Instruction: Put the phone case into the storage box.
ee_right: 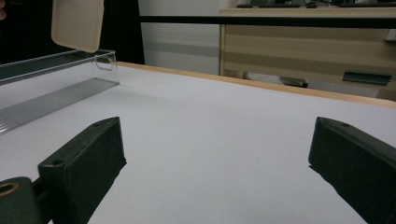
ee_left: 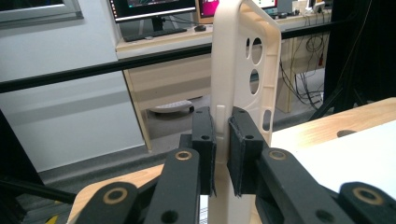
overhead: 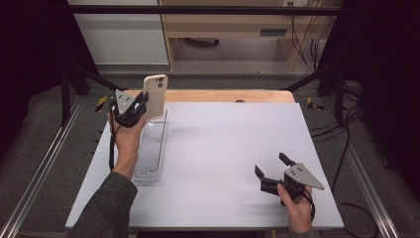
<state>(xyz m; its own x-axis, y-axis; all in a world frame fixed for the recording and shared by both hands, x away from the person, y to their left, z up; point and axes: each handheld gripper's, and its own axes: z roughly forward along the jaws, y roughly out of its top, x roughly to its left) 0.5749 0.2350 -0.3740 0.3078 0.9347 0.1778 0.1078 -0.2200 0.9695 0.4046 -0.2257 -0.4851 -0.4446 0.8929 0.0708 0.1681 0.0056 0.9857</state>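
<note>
- High view: left tongs clamp the beige phone case, upright, over the far end of the clear tray at the desk's left edge. Right tongs sit low near the right corner, spread wide, nothing between them.
- Left gripper view: pads pinch the case's side edge.
- Right gripper view: jaws gape over bare desk; case hangs above the tray, far left.

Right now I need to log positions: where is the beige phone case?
In the high view it is far left, upright, the beige phone case clamped in the left tongs above the clear tray.
</note>
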